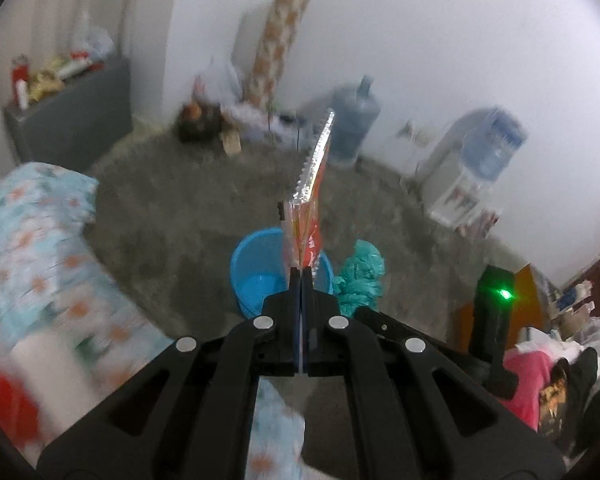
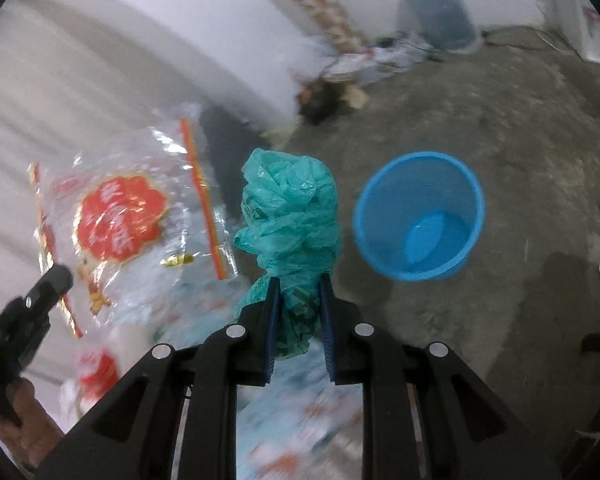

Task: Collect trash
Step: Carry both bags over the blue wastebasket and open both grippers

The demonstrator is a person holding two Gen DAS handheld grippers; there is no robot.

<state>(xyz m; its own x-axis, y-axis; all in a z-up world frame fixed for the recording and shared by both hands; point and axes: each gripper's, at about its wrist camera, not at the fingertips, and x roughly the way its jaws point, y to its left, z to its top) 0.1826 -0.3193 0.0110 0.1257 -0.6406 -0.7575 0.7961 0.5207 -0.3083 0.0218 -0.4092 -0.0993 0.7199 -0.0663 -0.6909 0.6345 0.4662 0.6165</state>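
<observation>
My left gripper (image 1: 301, 273) is shut on a clear plastic wrapper with a red label (image 1: 310, 196), seen edge-on, held in the air above a blue bin (image 1: 256, 280) on the floor. In the right wrist view the wrapper (image 2: 128, 216) hangs flat at the left, with the left gripper (image 2: 58, 276) at its lower corner. My right gripper (image 2: 298, 280) is shut on a crumpled teal plastic bag (image 2: 290, 216), held in the air left of the blue bin (image 2: 420, 216). The teal bag (image 1: 360, 276) also shows right of the bin in the left wrist view.
A bed with a floral cover (image 1: 36, 240) lies at the left. Two large water jugs (image 1: 354, 120) and a white dispenser (image 1: 456, 184) stand by the far wall. Clutter and a patterned roll (image 1: 278, 44) sit in the corner. A grey cabinet (image 1: 72, 116) holds bottles. The floor is bare concrete (image 2: 500, 120).
</observation>
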